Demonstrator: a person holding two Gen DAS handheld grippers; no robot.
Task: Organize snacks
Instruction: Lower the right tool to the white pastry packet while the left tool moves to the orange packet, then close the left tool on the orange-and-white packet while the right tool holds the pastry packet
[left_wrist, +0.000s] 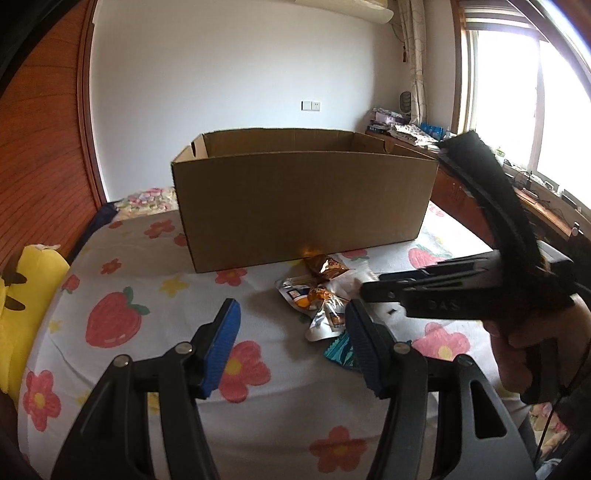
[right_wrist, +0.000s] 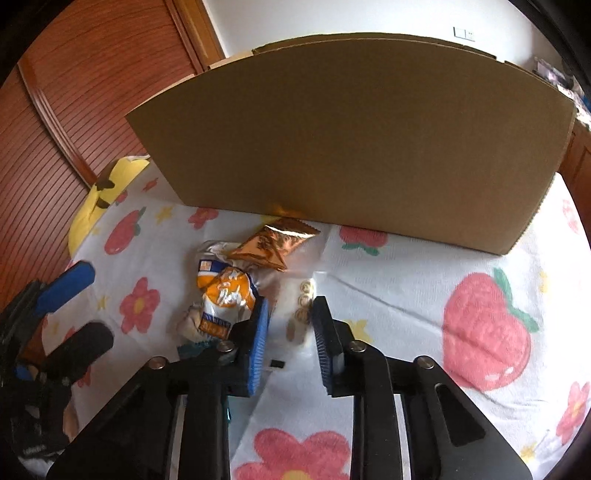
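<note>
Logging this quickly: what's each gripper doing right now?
Left gripper: open, empty.
Right gripper: jaws narrow around clear snack packet; grip cannot be told.

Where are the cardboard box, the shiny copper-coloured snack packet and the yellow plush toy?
cardboard box (left_wrist: 303, 206): left wrist view, middle of its front wall.
copper-coloured snack packet (right_wrist: 273, 243): right wrist view, centre of the foil face.
yellow plush toy (left_wrist: 26, 295): left wrist view, its yellow body.

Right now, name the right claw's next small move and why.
Probably close the right claw on the clear biscuit packet: it lies between the pads, apparently not yet pinched, and the open cardboard box stands just behind.
</note>
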